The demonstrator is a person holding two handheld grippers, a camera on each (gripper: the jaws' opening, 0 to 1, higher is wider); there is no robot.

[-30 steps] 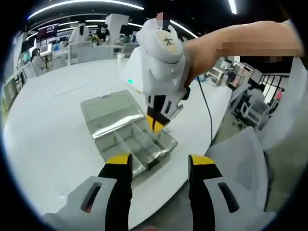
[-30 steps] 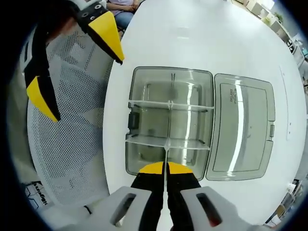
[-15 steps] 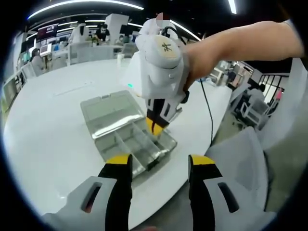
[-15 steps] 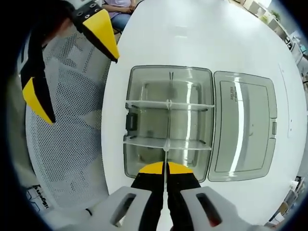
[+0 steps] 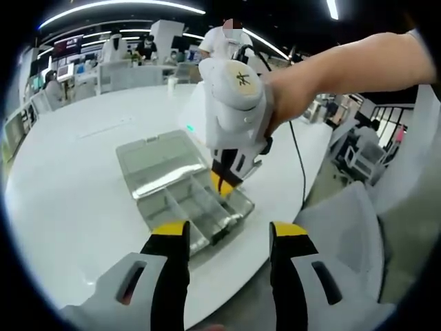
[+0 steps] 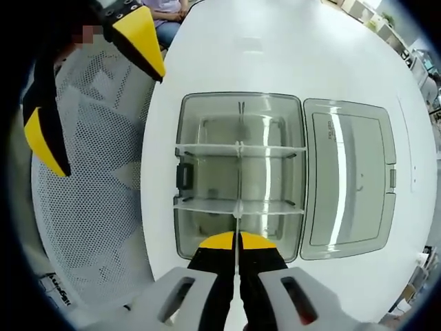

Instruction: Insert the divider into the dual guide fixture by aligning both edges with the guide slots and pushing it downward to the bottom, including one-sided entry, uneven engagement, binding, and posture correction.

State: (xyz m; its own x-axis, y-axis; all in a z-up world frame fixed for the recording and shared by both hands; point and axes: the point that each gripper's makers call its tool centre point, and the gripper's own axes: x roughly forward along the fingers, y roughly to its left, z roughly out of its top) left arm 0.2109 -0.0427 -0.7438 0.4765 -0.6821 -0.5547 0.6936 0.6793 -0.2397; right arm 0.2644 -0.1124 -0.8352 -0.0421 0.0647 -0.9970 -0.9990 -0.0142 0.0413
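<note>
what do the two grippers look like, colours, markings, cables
Both have white moulded bodies and black jaws tipped yellow. The right gripper carries a round cap with a dark mark, a green light and a black cable. The left gripper has dark slots in its shell.

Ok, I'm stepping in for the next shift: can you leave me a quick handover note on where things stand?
Right gripper: shut on the clear divider, held edge-on above the near end of the open box.
Left gripper: open, holding nothing, off the table edge.
Box lies open, lid flat beside it; two cross dividers already in.
Left: line both edges up with the slots and push down fully.
</note>
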